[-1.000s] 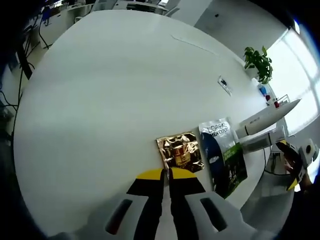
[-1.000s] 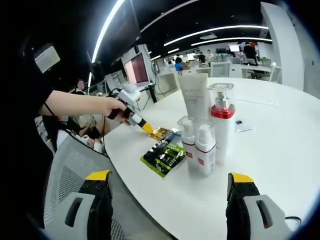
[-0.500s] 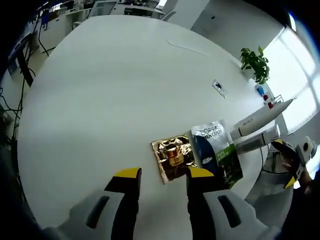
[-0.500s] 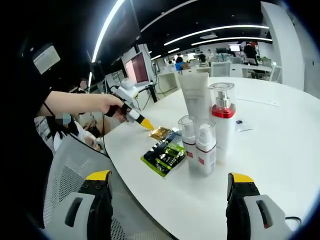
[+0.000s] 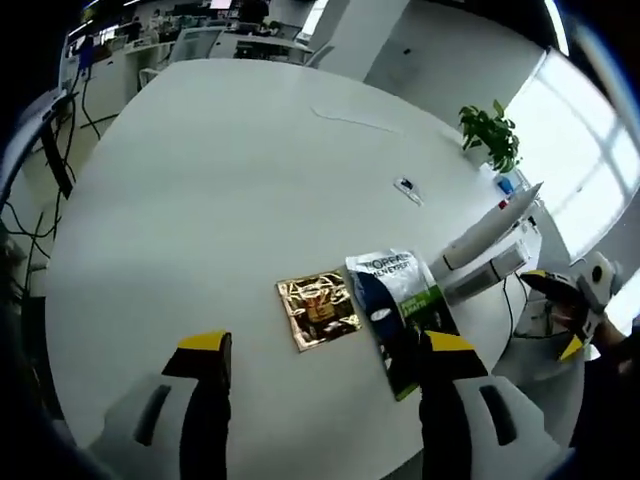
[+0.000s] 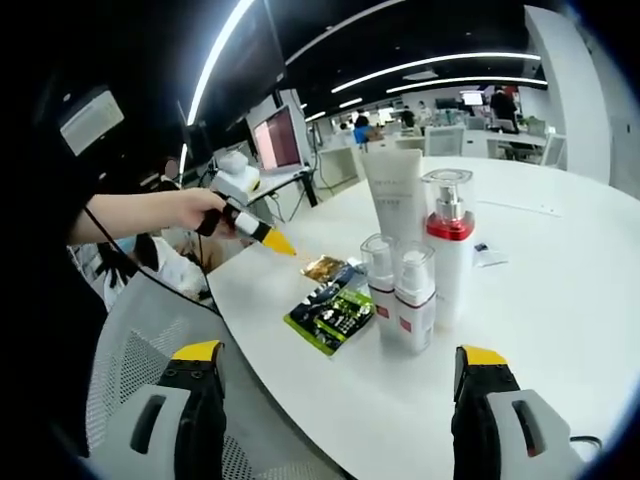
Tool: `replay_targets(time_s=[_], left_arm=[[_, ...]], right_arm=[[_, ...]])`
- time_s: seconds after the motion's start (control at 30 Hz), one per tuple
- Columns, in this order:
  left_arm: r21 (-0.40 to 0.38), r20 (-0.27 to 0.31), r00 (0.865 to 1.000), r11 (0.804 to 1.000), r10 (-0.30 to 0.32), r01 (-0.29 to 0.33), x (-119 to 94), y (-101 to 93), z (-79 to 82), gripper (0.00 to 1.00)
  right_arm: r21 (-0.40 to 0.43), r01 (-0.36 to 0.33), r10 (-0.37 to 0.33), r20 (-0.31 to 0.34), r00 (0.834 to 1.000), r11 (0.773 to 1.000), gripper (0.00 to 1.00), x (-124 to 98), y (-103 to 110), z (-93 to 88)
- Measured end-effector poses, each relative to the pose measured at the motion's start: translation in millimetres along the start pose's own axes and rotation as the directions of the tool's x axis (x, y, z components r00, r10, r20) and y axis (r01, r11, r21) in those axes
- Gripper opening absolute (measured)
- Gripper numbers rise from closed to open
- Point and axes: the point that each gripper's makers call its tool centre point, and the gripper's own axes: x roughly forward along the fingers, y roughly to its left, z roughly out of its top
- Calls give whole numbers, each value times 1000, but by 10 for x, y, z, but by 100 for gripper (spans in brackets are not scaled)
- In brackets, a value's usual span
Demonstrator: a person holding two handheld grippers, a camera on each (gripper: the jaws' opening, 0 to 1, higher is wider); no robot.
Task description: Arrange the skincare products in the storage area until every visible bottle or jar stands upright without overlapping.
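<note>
Skincare bottles (image 6: 418,270) upright near the table (image 6: 560,300) edge, both grippers' fingers spread, holding nothing.

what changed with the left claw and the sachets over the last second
The left claw went from shut, tips at the gold sachet, to wide open and drew back from it. The gold sachet and the green sachet lie flat on the table as before. The bottles stayed upright and the right claw stayed open.

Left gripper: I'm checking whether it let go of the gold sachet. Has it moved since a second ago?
Yes. The left gripper has opened and drawn back from the gold sachet, toward the person, off the table edge.
</note>
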Motion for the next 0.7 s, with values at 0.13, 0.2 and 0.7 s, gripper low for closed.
replay_targets(time_s=[0.13,0.2,0.7], left_arm=[[-13,47,999,1000,-25,26,-97,-188,-35,78],[-13,58,998,999,-40,41,-111,-220,-59,80],[77,116,989,994,-89,81,-253,-461,-254,99]], right_arm=[[-4,0,0,2,1000,1000,98,-4,3,6],[-5,-2,2,3,1000,1000,98,-5,9,8],[-10,-6,6,12,1000,1000,98,-18,35,32]])
